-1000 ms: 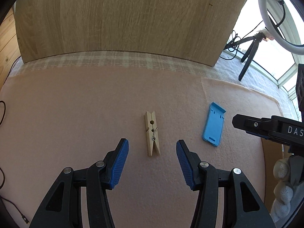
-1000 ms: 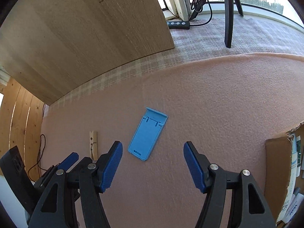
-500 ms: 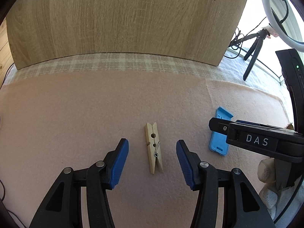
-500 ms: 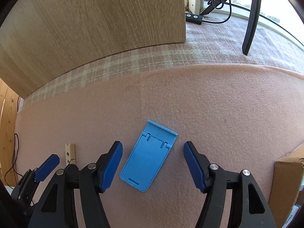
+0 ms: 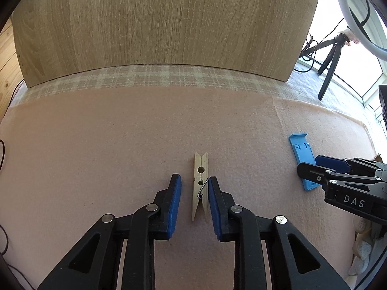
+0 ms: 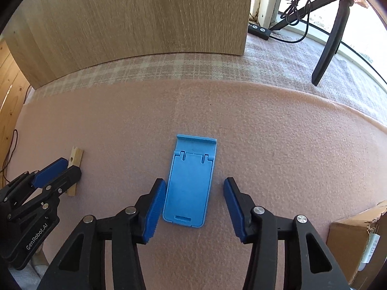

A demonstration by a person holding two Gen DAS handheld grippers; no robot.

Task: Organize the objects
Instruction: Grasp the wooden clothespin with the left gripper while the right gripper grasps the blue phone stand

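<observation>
A wooden clothespin [image 5: 200, 186] lies flat on the pink felt mat [image 5: 121, 145]. My left gripper [image 5: 194, 181] straddles it with narrowed jaws: the right pad touches its wire spring, the left pad stands a small gap away. A blue folded phone stand [image 6: 191, 181] lies flat between the fingers of my right gripper [image 6: 194, 186], whose jaws stand apart on either side of it without touching. The stand also shows in the left wrist view [image 5: 301, 154], partly behind the right gripper [image 5: 338, 176]. The clothespin [image 6: 75, 159] and left gripper [image 6: 55, 171] show at the left of the right wrist view.
A wooden board [image 5: 157, 24] stands upright at the back on a plaid cloth [image 5: 169, 77]. A tripod [image 6: 329, 36] and cables stand at the back right by the window. A cardboard box [image 6: 358, 236] sits at the right front. Thin cables [image 5: 2, 149] lie at the left.
Both grippers have moved forward and down over their objects. The left jaws have narrowed around the clothespin; the right jaws have narrowed around the blue stand.
</observation>
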